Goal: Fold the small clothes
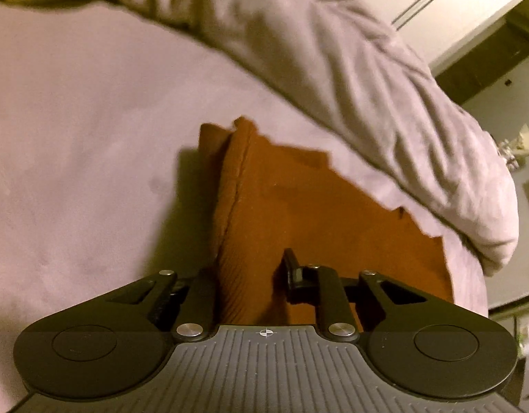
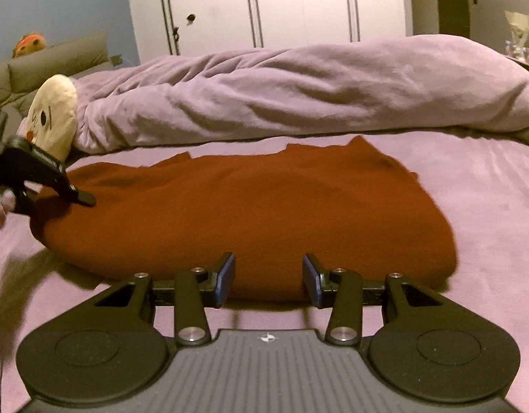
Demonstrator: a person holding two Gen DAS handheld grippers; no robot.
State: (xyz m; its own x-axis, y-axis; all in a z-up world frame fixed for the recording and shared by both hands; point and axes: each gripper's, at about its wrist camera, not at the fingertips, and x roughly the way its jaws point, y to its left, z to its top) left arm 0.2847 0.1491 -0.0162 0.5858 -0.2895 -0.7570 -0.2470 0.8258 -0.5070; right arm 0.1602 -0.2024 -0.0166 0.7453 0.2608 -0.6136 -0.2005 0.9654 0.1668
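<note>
Left gripper (image 1: 254,275) pinches the rust garment (image 2: 250,206) – right gripper (image 2: 268,277) spread at its hem.

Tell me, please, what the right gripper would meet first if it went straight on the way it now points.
Most likely the rust-red garment: its near folded edge lies between the right gripper fingers, directly ahead and below. Depth is unclear, so the purple bedsheet just before it might touch first.

Your left wrist camera is looking steeply down, close over the rust garment (image 1: 299,206); your right is facing across the bed (image 2: 488,189), sharing that garment.
</note>
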